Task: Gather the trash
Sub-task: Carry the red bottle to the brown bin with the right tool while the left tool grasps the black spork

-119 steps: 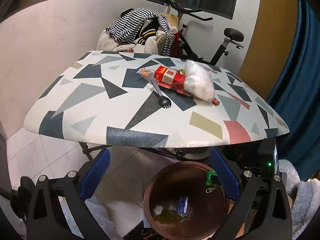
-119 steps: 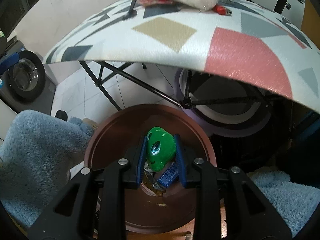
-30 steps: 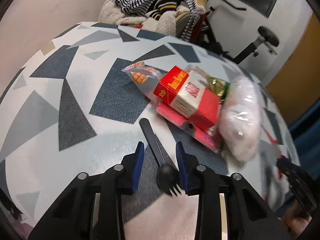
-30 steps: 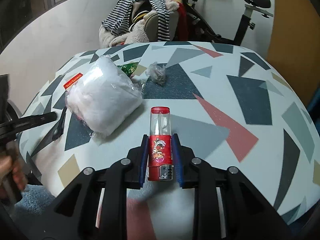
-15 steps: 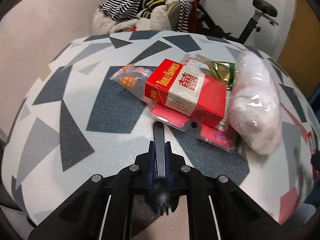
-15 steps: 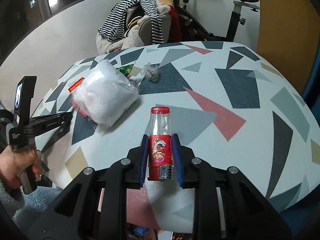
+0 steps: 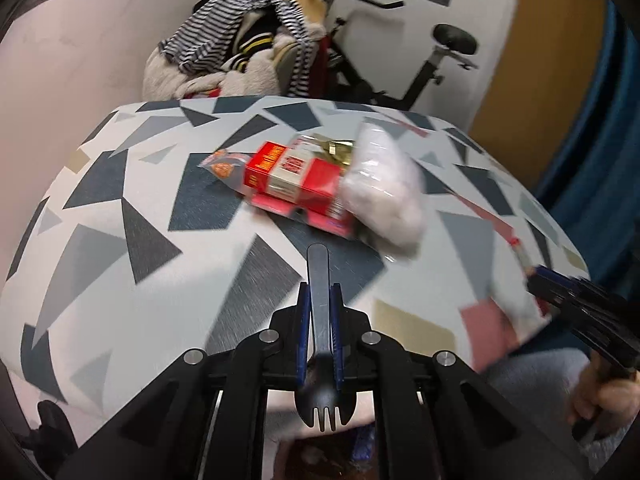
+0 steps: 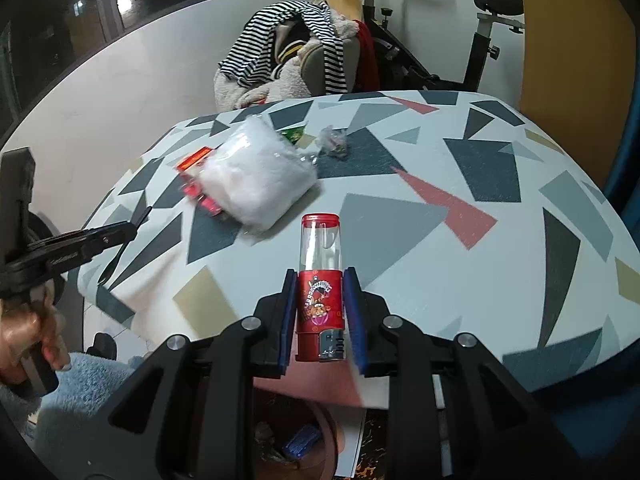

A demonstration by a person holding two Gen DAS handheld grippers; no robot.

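My left gripper (image 7: 319, 300) is shut on a black plastic fork (image 7: 319, 280), its handle pointing forward and its tines back toward the camera, held near the table's front edge. My right gripper (image 8: 320, 280) is shut on a red lighter (image 8: 320, 280) with a clear top, lifted over the near edge of the patterned table (image 8: 460, 184). On the table lie a red cigarette box (image 7: 292, 178), a white plastic bag (image 7: 384, 184) (image 8: 256, 176), an orange snack wrapper (image 7: 222, 166) and a small crumpled wrapper (image 8: 334, 142). The brown bin (image 8: 320, 440) sits below, partly hidden.
A chair piled with striped clothes (image 8: 296, 40) and an exercise bike (image 8: 480, 32) stand behind the table. A blue curtain (image 7: 600, 140) hangs at the right. A hand (image 8: 24, 336) holds the left gripper's handle; a blue fleece sleeve (image 8: 80, 396) lies below it.
The left gripper closed on the fork, lifted it and pulled back toward the table's front edge. The right gripper drew back with the lighter, and the bin came into view below it.
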